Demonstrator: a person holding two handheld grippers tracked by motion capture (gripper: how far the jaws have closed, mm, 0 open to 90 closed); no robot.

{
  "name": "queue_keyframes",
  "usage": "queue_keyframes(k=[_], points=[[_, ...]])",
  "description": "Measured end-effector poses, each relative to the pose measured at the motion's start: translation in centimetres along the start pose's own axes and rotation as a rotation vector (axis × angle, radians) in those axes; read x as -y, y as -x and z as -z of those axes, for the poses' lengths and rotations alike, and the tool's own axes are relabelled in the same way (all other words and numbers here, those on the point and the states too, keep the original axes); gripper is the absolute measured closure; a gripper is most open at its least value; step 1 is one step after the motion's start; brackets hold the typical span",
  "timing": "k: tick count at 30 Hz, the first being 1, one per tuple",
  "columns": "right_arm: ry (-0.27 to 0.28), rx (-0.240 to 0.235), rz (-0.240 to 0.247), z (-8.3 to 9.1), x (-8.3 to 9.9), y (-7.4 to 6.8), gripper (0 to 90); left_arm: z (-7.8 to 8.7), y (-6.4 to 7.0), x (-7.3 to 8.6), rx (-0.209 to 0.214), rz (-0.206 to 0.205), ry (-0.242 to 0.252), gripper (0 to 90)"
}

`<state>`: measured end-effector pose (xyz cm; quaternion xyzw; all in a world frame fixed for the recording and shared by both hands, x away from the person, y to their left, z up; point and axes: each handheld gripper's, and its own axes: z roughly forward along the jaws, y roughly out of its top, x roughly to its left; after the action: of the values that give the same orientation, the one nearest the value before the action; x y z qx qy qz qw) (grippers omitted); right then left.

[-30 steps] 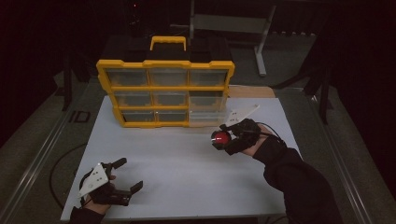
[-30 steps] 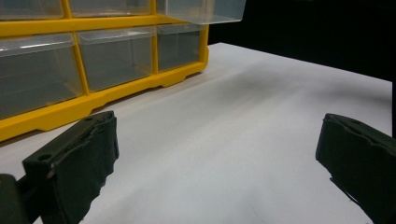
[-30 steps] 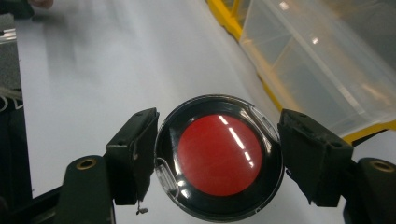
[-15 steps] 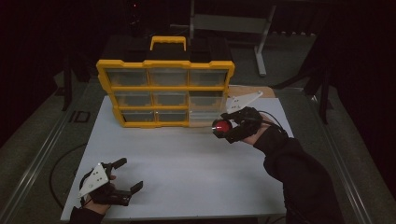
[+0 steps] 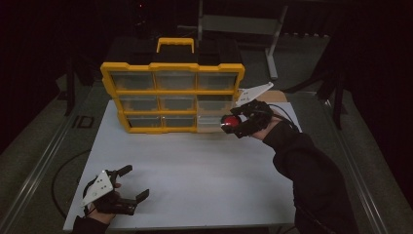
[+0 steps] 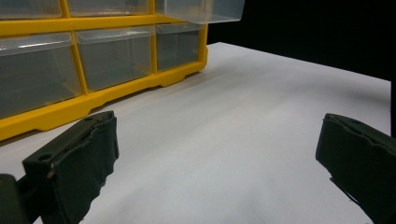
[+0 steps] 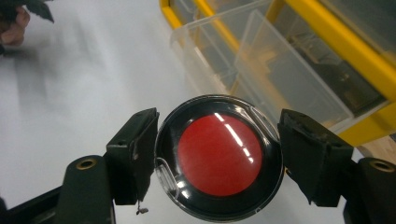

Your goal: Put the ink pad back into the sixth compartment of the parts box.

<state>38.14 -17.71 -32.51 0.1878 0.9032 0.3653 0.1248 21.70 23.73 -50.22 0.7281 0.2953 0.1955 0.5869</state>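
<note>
At the parts cabinet: my right gripper (image 7: 217, 158) clamps a round black case with a red disc (image 7: 218, 156) between its two jaws, one pad (image 7: 135, 149) on each side of the rim, the flat face turned up toward the gripper's own camera. In the high view the case (image 5: 230, 122) hangs just off the lower right corner of the yellow organizer (image 5: 173, 100), right at the clear drawer (image 7: 261, 70) that stands pulled out of the bottom row. That drawer lies ahead of the jaws and above them in the right gripper view, its open top near the case but not yet under it; I judge the coming move to be a short carry forward over the drawer's front wall before letting go. The left gripper (image 5: 117, 192) rests well apart at the near left edge of the white table (image 5: 204, 170), jaws spread wide and holding nothing, so the right hand is plainly the nearer one.
</note>
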Motion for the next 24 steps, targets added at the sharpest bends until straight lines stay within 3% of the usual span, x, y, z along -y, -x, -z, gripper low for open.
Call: queue_keyframes(k=[24], points=[[0.015, 0.043, -0.043, -0.5, -3.7, 3.3, 30.2, 0.0, 0.0, 0.0, 0.003, 0.0, 0.001, 0.0]])
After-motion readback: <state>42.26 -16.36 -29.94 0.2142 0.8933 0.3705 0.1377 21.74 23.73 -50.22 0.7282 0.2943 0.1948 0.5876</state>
